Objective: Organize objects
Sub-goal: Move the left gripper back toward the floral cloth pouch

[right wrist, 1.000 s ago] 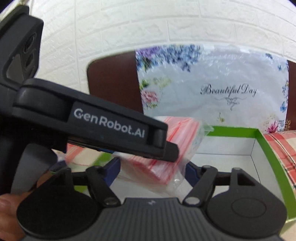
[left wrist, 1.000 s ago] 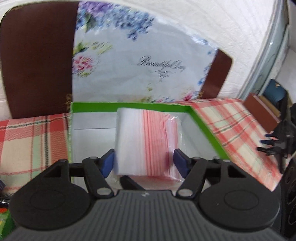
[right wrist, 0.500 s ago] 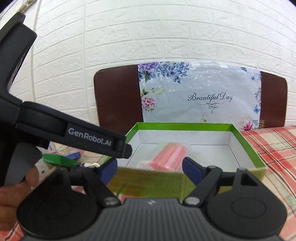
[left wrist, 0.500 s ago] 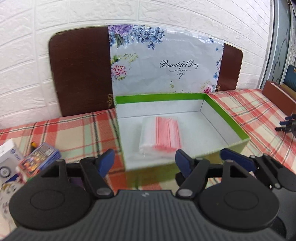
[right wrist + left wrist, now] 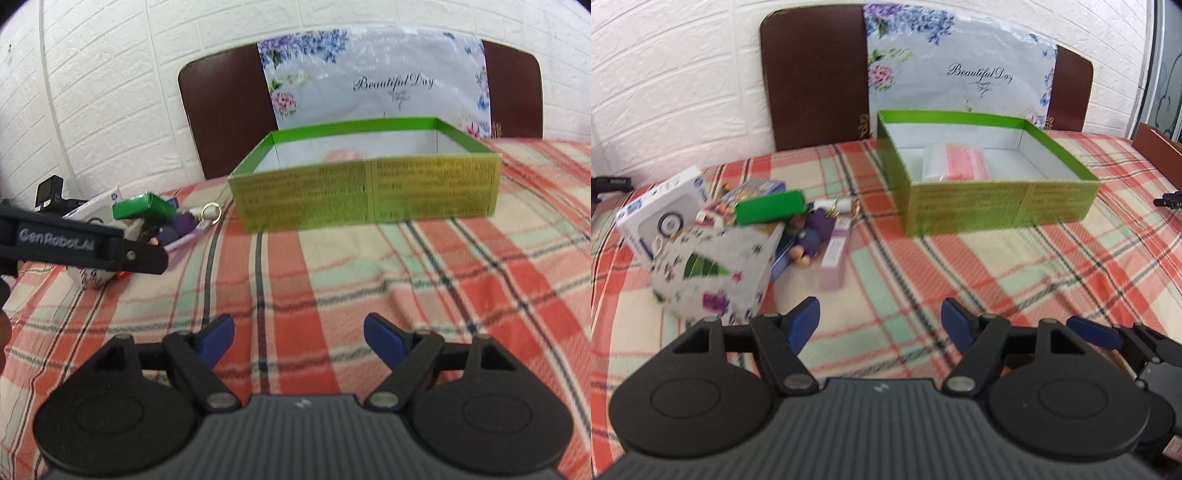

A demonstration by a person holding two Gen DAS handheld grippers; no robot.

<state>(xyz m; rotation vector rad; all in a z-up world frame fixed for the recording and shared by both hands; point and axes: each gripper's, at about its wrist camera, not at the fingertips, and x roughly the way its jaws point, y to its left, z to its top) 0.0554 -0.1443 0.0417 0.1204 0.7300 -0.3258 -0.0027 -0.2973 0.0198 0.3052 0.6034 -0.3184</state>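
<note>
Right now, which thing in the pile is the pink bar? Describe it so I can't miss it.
Left of the green box lies a pile on the plaid cloth. The pink bar lies at the pile's right edge, beside the purple doll: the only long, pale pink block there.

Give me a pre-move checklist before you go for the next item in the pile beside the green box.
1. Left gripper empty, jaws apart: ok.
2. Right gripper empty, jaws apart: ok.
3. Pack of plastic bags lies inside the green box, free of both grippers: ok.
4. Room left in the box: ok, white floor shows on both sides of the pack.
5. Pink rectangular case free to pick: ok, it lies at the pile's edge with its near end on bare plaid cloth.
6. Green carton free to pick: cannot tell, it rests on top of other items and lifting it may shift them.
</note>
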